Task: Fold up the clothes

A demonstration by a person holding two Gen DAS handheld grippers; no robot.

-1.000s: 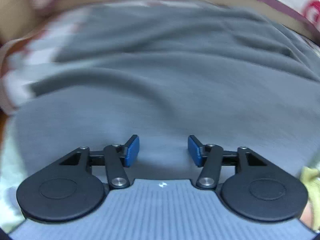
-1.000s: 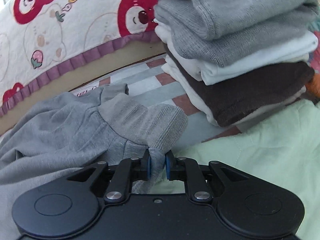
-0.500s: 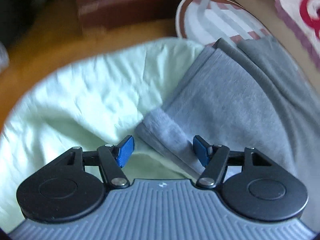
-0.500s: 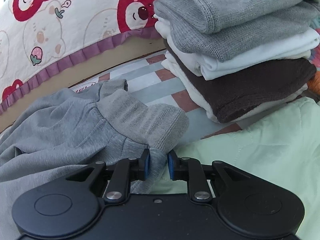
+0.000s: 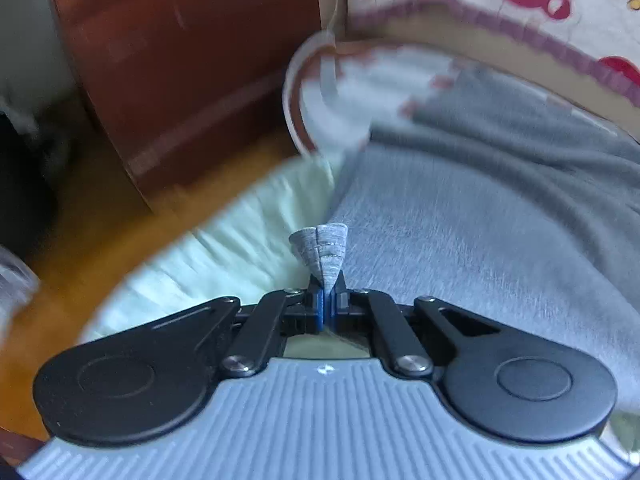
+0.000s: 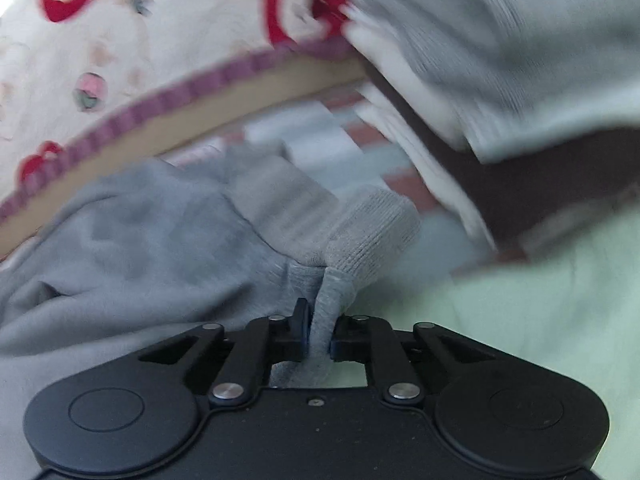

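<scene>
- Left claw (image 5: 327, 307) is clenched on a ribbed edge of the grey sweatshirt (image 5: 472, 240); the garment lies spread over the pale green sheet (image 5: 240, 256), not folded.
- Right claw (image 6: 320, 336) pinches a bunched cuff (image 6: 372, 220) of it.
- Beside it stands a pile of folded clothes (image 6: 500, 80); this piece, judging by its spread, is yet to join them.
</scene>
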